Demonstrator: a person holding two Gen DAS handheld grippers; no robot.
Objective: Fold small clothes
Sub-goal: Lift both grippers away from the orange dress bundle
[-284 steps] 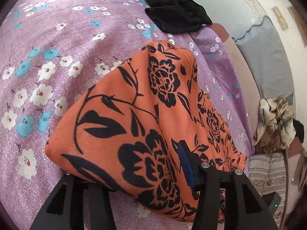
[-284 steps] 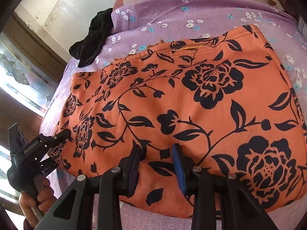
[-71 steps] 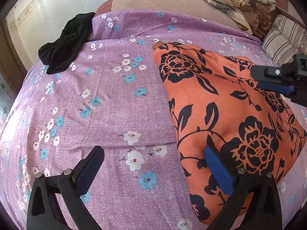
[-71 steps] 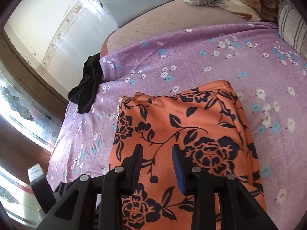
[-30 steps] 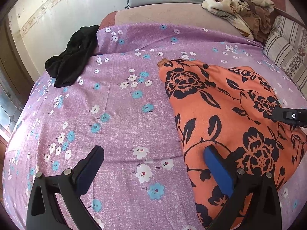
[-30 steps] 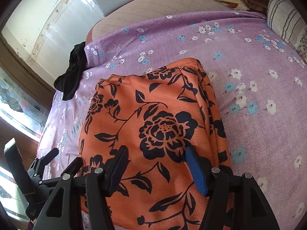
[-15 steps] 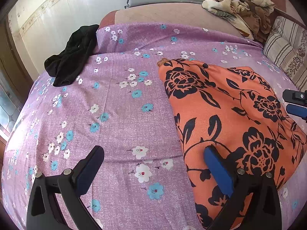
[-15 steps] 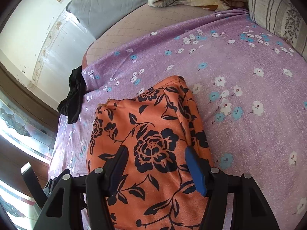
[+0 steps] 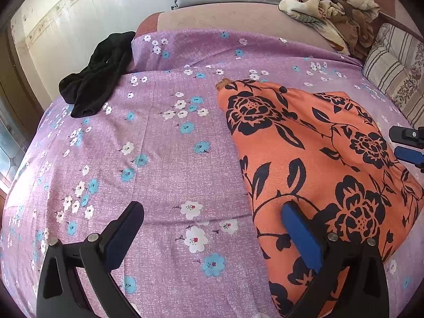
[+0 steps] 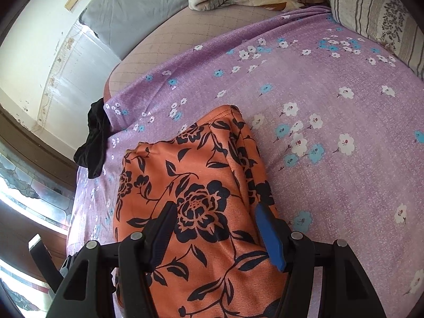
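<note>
A: Where's the garment?
B: The orange floral cloth (image 9: 312, 159) lies folded on the purple bedsheet (image 9: 159, 159), a black garment (image 9: 98, 74) well apart.
A: Grippers?
B: Left gripper (image 9: 212, 228) spread wide, right gripper (image 10: 217, 228) also apart, both holding nothing

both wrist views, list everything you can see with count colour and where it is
orange garment with black flower print: 1, orange and black, folded on the bedsheet, right of centre in the left wrist view
black crumpled garment: 1, black, far left edge of the bed
purple floral bedsheet: 1, purple with white and blue flowers, covering the bed
beige patterned blanket: 1, cream and brown, heaped at the far right
striped pillow: 1, pale with dark stripes, right edge of the bed
grey cushion: 1, grey, against the wall
left gripper: 1, black with blue pads, open
right gripper: 1, black with blue pads, open over the orange garment
</note>
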